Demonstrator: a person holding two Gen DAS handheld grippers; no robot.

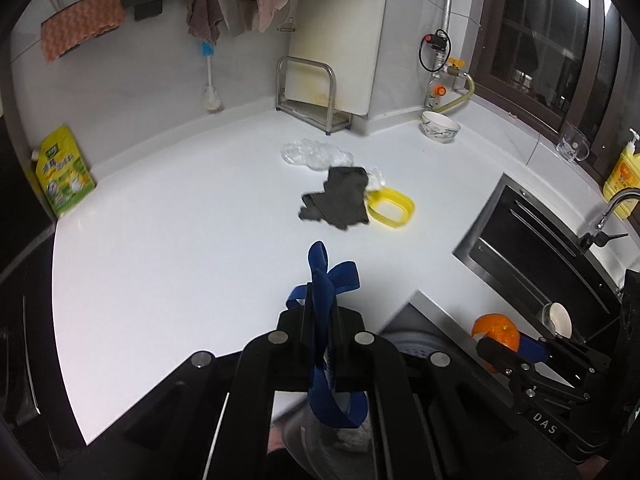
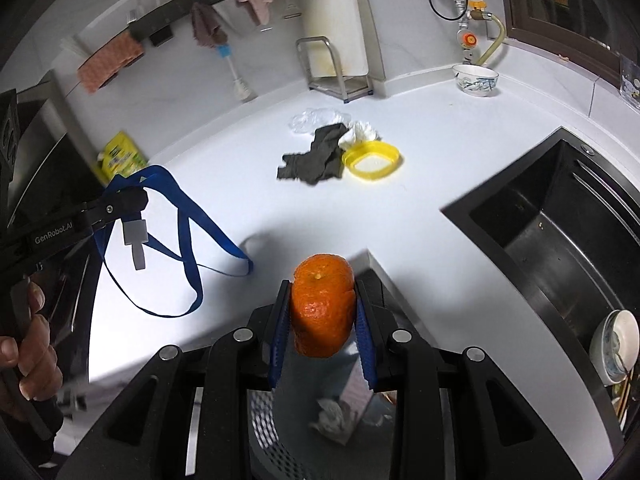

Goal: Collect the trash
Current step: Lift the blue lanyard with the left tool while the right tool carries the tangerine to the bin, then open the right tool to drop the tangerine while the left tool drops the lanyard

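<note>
My left gripper (image 1: pixel 323 300) is shut on a blue lanyard (image 1: pixel 320 276) whose loops hang over the counter's front edge. In the right wrist view the left gripper (image 2: pixel 132 200) sits at the left, a hand on its handle, and the lanyard (image 2: pixel 188 240) dangles from it with a grey clip (image 2: pixel 136 240). My right gripper (image 2: pixel 322 286) is shut on an orange mandarin peel (image 2: pixel 322 312), also seen at the lower right as the peel (image 1: pixel 496 334). Under both grippers stands a mesh trash bin (image 2: pixel 264 424) holding crumpled tissue (image 2: pixel 332 416). A clear plastic wrapper (image 1: pixel 316 154) and a white tissue (image 2: pixel 362 130) lie on the counter.
A dark grey cloth (image 1: pixel 338 200) and a yellow lid ring (image 1: pixel 390 208) lie mid-counter. The black sink (image 2: pixel 560 240) with a bowl (image 2: pixel 616 344) is at the right, with the faucet (image 1: pixel 612 208) beside it. A bowl (image 1: pixel 440 126), board rack (image 1: pixel 312 92) and detergent pouch (image 1: pixel 64 176) line the back.
</note>
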